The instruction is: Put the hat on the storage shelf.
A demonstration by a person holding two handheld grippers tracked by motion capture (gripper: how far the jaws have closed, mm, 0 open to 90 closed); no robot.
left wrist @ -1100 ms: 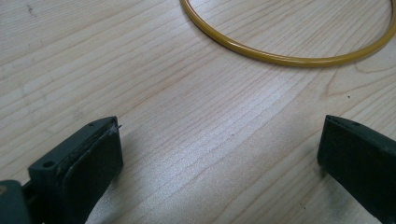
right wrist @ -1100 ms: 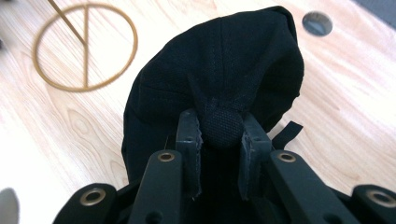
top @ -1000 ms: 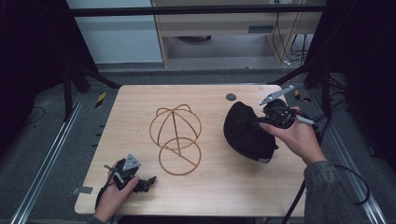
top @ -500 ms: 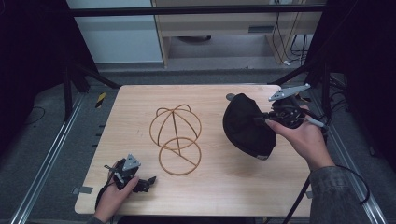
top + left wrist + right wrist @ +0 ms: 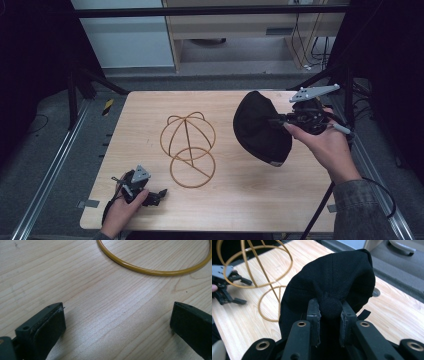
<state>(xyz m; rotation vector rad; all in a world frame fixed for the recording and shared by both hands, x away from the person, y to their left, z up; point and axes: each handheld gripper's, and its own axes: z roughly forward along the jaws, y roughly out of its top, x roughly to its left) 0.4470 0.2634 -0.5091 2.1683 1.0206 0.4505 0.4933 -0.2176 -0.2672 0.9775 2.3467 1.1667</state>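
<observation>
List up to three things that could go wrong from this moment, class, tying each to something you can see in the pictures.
1. The right gripper pinches only the top button of the black cap; such a small hold might slip and the hanging cap drop.
2. The wire hat stand looks light; the cap could catch it and tip or push it.
3. The left gripper rests open on the table, apart from the stand, so nothing steadies it.

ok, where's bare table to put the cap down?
Bare wood runs under the black cap held in the right claw, from the wire stand across to the table's right edge. The far-left corner behind the stand is also free. The near-left corner is crowded: the left claw rests there, close to the stand's base ring.
</observation>
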